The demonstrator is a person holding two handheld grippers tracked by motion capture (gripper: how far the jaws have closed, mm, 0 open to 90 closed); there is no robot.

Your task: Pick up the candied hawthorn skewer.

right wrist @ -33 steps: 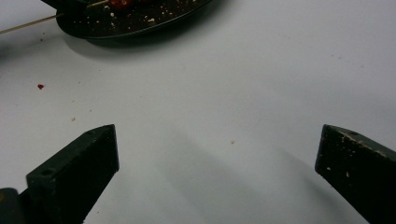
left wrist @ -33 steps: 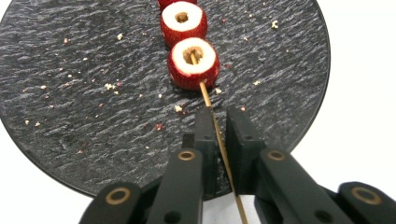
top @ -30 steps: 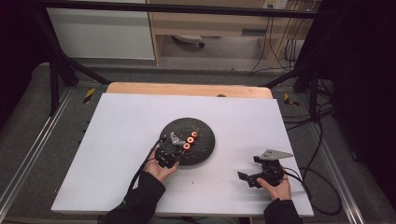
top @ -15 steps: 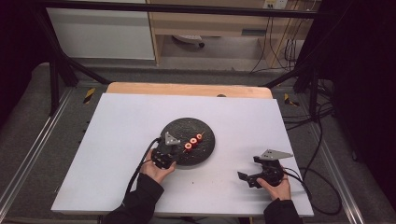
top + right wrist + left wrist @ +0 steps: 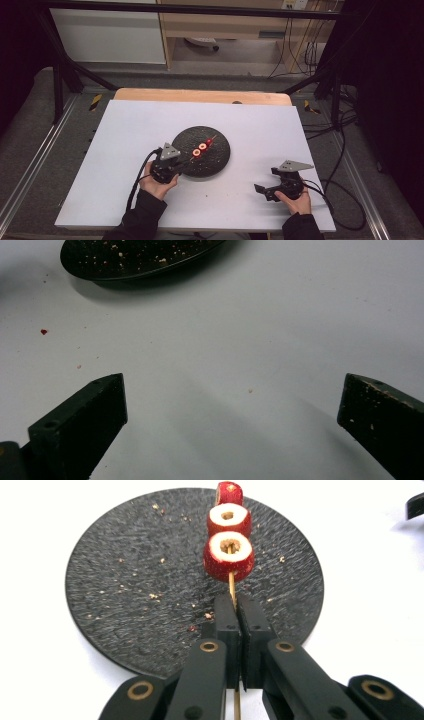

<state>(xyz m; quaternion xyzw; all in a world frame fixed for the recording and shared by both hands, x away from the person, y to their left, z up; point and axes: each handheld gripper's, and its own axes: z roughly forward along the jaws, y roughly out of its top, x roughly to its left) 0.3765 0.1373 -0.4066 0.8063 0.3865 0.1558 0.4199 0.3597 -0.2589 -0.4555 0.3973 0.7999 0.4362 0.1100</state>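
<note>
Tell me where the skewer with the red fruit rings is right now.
The skewer lies over the black plate at table centre, its near end clamped in the left gripper.

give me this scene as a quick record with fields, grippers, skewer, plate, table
left gripper: jaws shut on the skewer's bare end, near edge of the plate
right gripper: jaws wide open, holding nothing, on the table apart from the plate
skewer: thin wooden stick, three fruit slices threaded on it
fruit slices: red skin, pale ring faces, over the plate
plate: round, dark, textured, scattered with crumbs
table: white surface, a few crumbs near the plate
</note>
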